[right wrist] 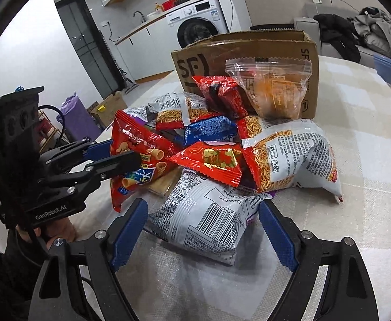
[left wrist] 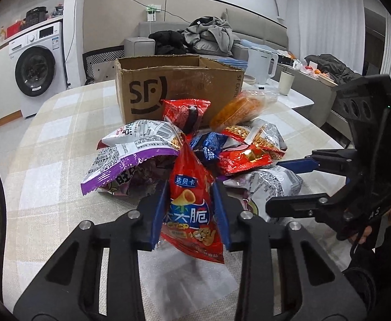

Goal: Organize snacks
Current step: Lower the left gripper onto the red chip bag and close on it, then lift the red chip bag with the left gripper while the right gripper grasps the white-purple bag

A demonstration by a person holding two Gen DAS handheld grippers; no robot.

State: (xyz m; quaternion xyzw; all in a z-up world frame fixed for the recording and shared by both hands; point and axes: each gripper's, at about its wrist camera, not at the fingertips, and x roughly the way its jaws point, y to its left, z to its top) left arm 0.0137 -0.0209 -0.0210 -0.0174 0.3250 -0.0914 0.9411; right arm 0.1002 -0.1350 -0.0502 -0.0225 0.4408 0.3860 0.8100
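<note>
Left wrist view looks low along its own fingers across the checked table [left wrist: 48,144] toward the cardboard box [left wrist: 174,85], sofa and washing machine [left wrist: 36,64] behind; very close to the red crisp bag [left wrist: 192,208] filling its lower centre. The right gripper [left wrist: 286,184] enters from its right edge. Right wrist view sits close to the same snack pile from the pile's other side, angled toward the box [right wrist: 249,56] and washing machine [right wrist: 195,24], nearest the grey barcode bag [right wrist: 206,214]. The left gripper [right wrist: 131,157] shows at its left. Both views share pile, box, table [right wrist: 369,160].
</note>
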